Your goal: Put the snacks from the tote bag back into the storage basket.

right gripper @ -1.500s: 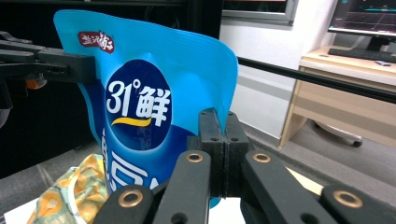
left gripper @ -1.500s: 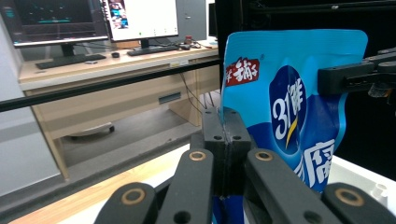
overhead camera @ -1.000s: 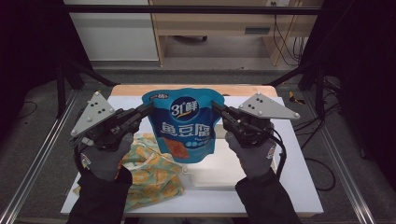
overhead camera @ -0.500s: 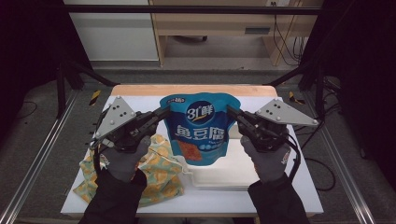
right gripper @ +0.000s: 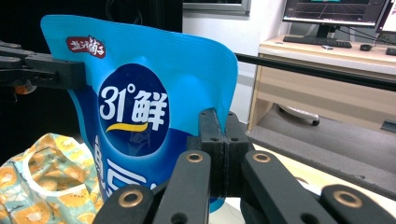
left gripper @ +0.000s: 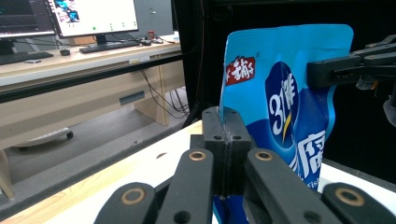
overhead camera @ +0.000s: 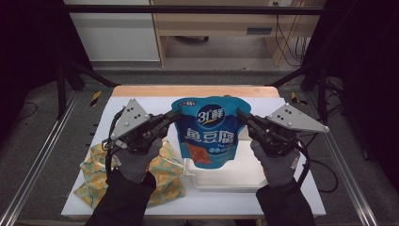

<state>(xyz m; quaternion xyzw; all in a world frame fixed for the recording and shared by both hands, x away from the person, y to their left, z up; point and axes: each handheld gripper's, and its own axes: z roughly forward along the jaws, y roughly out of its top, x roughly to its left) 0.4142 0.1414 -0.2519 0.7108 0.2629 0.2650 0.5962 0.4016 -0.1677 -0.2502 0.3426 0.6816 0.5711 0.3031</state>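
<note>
Blue snack pouch (overhead camera: pixel 209 129): we see it held upright above the middle of the counter (overhead camera: pixel 141 96), its printed face toward the high view, its bottom hanging over the white tray (overhead camera: pixel 244 176).
Left hand-held gripper (overhead camera: pixel 175 114): at 9 o'clock of the pouch; its jaws are pressed together on the pouch's left edge. In the left gripper view (left gripper: pixel 226 140) we see the blue film pinched between the two black jaws.
Right hand-held gripper (overhead camera: pixel 241 115): at 3 o'clock of the pouch; its jaws are clamped on the pouch's right edge. In the right gripper view (right gripper: pixel 219 140) the jaws meet on the rim of the bag.
Pouch in the gripper views: the left gripper view (left gripper: pixel 285 93) shows it edge-on to us; the right gripper view (right gripper: pixel 140 102) shows its white lettering.
Hands: we see grey gloves on both, the left (overhead camera: pixel 134 160) and the right (overhead camera: pixel 277 162).
Patterned cloth bag (overhead camera: pixel 101 172): it lies on the counter at 8 o'clock of the pouch, under the left forearm, just beside the tray.
White tray: it rests on the counter at 6 o'clock of the pouch.
</note>
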